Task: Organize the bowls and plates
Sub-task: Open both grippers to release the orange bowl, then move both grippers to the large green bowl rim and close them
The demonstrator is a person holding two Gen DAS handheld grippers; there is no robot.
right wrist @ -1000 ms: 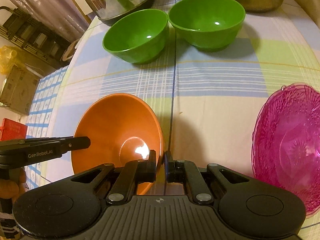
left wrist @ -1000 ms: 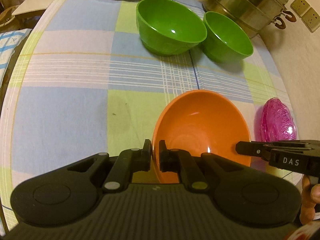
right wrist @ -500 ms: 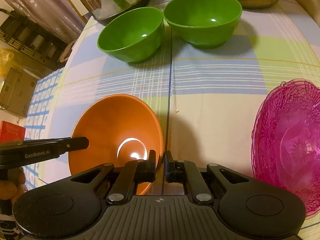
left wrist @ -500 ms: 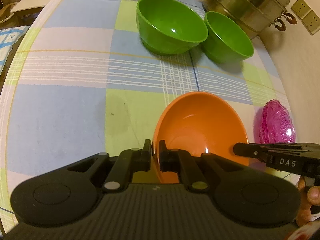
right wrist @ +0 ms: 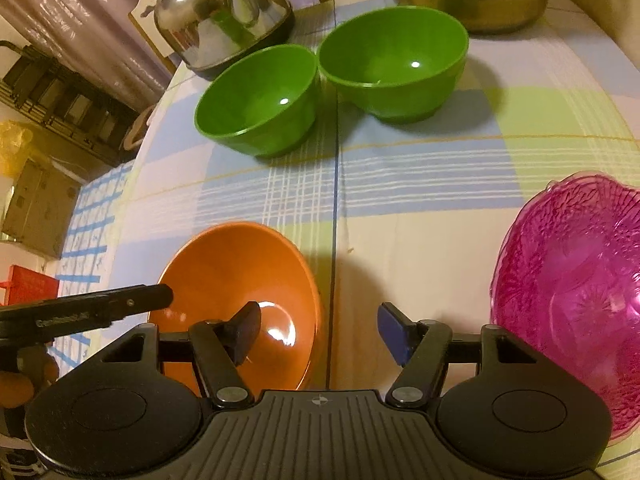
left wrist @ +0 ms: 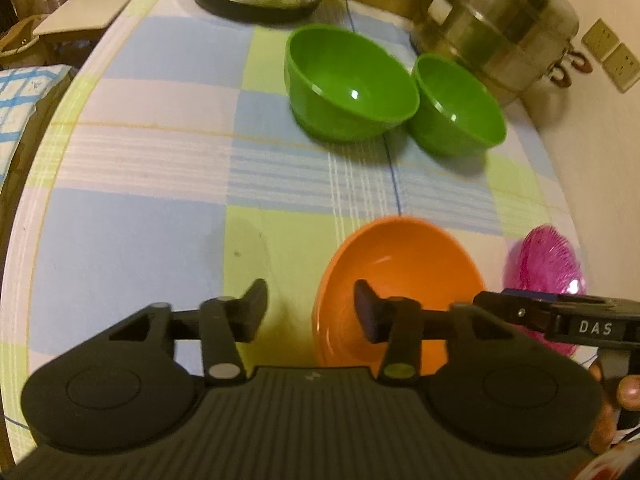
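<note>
Astride the orange bowl's (left wrist: 400, 280) rim, both hand-held grippers, left (left wrist: 310, 308) and right (right wrist: 318, 330), have just released, bare cloth (left wrist: 132, 240) alongside.

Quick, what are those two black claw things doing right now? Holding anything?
Left gripper: open, jaws just opened, straddling the orange bowl rim, not gripping.
Right gripper: open, just opened, holding nothing.

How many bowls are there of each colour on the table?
Green bowls: 2
Orange bowl: 1
Pink see-through bowl: 1
Total: 4
</note>
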